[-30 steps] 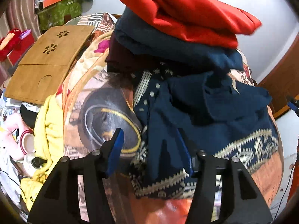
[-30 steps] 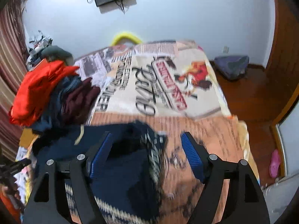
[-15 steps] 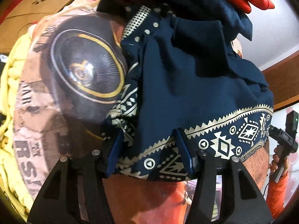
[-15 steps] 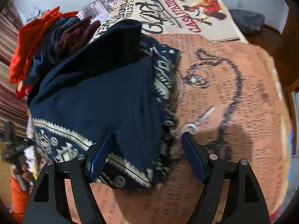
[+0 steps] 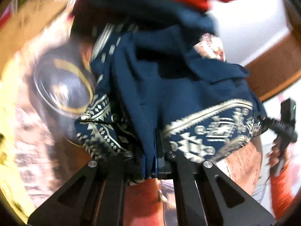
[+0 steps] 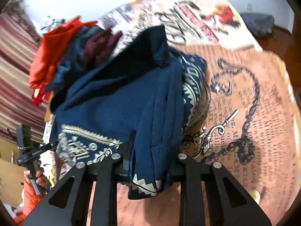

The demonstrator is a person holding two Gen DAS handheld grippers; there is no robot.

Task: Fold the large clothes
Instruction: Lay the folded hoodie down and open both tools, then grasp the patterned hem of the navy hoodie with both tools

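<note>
pinching navy garment [image 5: 146, 86] hem: left gripper [image 5: 150, 162], right gripper [image 6: 150, 162]; key print [image 6: 216, 131] apparently right-view only

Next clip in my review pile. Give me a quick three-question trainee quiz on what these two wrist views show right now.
1. True or false: the left gripper is open.
2. What does the right gripper hold? A red garment; B navy patterned garment; C nothing.
3. Fill in: the red garment lies on a ____ of clothes.

Key: 1 false, it is shut on the navy patterned garment; 2 B; 3 pile.
</note>
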